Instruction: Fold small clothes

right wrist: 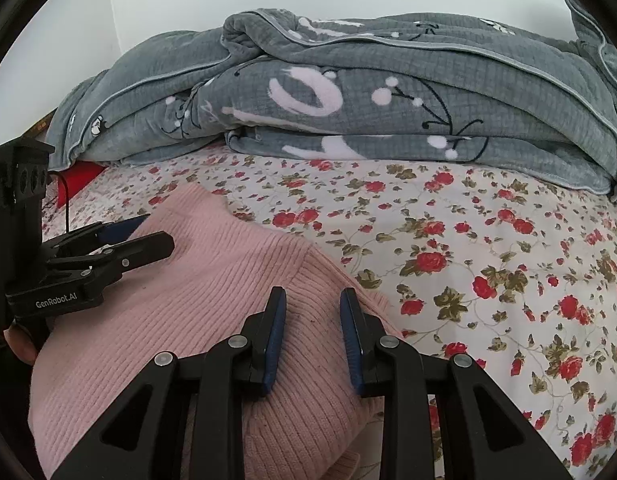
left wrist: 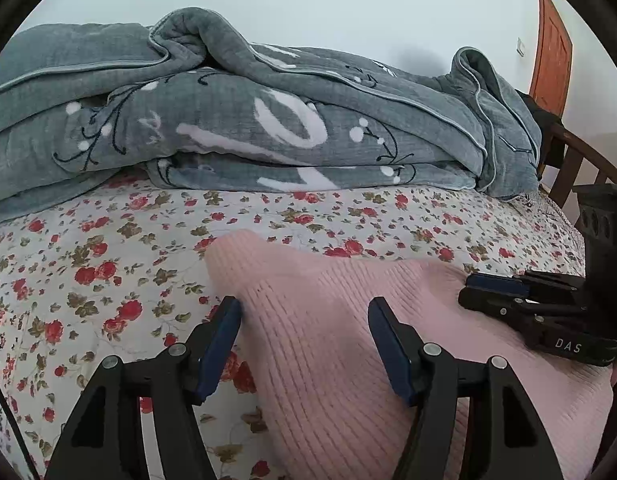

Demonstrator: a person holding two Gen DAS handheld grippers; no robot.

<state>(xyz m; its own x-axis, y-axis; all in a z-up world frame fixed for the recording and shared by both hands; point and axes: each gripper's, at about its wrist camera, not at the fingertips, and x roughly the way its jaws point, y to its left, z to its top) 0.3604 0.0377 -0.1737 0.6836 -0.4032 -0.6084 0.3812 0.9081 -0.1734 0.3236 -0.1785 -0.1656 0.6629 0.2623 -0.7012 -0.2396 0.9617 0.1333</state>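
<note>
A pink ribbed knit sweater (left wrist: 348, 340) lies on the floral bedsheet (left wrist: 108, 264). My left gripper (left wrist: 304, 312) is low over the sweater's left part with its jaws wide apart. Its left pad sits at the sweater's edge, and fabric lies between the jaws without being pinched. My right gripper (right wrist: 313, 300) is over the sweater's (right wrist: 196, 300) ribbed hem near its right edge. Its jaws stand a narrow gap apart, and knit shows flat between them. Each gripper also shows in the other's view: the right gripper (left wrist: 496, 292) and the left gripper (right wrist: 148, 236) rest on the sweater.
A bulky grey quilt (left wrist: 268, 120) with white lettering is piled across the far side of the bed. A wooden bed frame (left wrist: 576, 160) and an orange door (left wrist: 552, 52) are at the right. A red item (right wrist: 78, 180) peeks out under the quilt. Floral bedsheet (right wrist: 488, 260) stretches right of the sweater.
</note>
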